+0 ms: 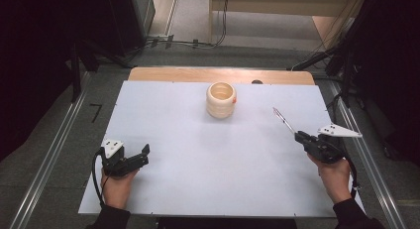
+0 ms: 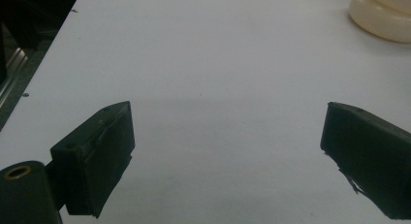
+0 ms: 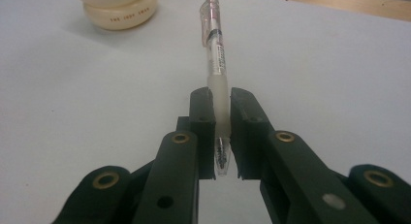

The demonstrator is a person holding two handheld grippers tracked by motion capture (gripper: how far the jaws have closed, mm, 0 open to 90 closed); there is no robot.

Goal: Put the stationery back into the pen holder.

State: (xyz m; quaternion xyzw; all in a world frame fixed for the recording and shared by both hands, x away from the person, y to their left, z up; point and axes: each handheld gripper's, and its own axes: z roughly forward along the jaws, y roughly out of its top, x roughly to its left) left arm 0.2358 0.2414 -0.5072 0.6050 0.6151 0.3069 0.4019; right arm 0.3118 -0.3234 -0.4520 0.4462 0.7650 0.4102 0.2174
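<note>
We are clamping a clear pen [image 3: 216,69] by its grip end in the right gripper [image 3: 221,132], its jaws pressing in on both sides, and holding it above the white table [image 1: 198,159], its far end pointing toward the cream holder [image 1: 221,99] standing near the far edge. We are resting the left gripper [image 1: 138,157] near the table's left front, jaws wide apart, gripping nothing.
</note>
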